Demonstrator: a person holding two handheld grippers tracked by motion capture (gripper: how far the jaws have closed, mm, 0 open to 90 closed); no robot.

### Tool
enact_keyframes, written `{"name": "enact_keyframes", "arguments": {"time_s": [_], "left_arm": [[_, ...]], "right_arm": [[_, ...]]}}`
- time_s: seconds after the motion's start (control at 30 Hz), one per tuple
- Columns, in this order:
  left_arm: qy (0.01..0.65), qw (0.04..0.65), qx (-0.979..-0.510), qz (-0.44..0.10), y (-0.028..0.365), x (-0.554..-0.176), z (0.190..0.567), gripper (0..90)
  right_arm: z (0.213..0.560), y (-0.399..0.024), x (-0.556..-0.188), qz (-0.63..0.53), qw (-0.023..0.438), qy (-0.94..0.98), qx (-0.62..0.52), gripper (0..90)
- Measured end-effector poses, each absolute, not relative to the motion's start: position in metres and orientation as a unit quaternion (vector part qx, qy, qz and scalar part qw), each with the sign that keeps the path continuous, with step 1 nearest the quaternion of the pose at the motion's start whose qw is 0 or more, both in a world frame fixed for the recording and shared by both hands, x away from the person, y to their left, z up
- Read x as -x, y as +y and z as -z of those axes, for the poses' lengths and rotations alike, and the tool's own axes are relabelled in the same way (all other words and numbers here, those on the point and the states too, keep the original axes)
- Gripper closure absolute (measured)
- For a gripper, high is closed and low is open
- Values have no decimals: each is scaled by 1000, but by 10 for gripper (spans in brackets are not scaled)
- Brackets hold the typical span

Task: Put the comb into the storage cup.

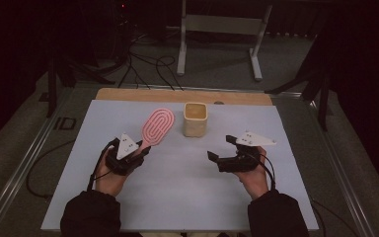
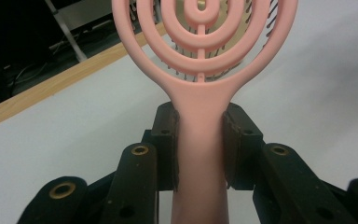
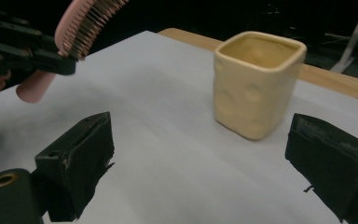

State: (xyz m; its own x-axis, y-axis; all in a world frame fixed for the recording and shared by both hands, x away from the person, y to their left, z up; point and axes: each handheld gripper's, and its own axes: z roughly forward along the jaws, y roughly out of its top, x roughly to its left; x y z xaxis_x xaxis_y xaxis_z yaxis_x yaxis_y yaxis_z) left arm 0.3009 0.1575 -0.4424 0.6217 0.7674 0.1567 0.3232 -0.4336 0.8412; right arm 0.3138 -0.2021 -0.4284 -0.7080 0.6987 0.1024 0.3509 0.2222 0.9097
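1. Desk (image 1: pixel 187 197): pale, blue-grey top with a wooden strip along the far edge, spread wide under everything; grey floor with cables and a white metal stand beyond it.
2. Person at the near edge: two dark sleeves entering from the bottom of the high view, one hand wrapped round each claw.
3. Pink hairbrush (image 1: pixel 157 126): oval head of looped ribs, held up off the desk and pointing away and toward the cup, head just left of it and apart from it. In the left gripper view, handle running straight up between the two black pads (image 2: pixel 168 140); bristles facing down and away. In the right gripper view, bristle side (image 3: pixel 93 18) seen at upper left, raised above the desk.
4. Cream cup (image 1: pixel 195 119): squarish, dimpled sides, upright on the far middle of the desk, mouth open upward. In the right gripper view, standing (image 3: pixel 256 79) ahead, between the lines of the two jaws but well beyond them, touching neither.
5. Left claw (image 1: pixel 139 149): clamped on the hairbrush handle, pads pressing both sides of it, grey three-cornered plate on top.
6. Right claw (image 1: pixel 222 148): jaws spread wide, nothing between them, held above bare desk to the right of and nearer than the cup.
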Motion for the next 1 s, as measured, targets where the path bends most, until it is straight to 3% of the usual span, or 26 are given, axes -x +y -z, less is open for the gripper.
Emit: {"name": "enact_keyframes", "arguments": {"time_s": [1.0], "left_arm": [[300,401,-819,-280,128,-292,443,702]], "right_arm": [[412,-143,-334,-549,88,764,-328,76]]}}
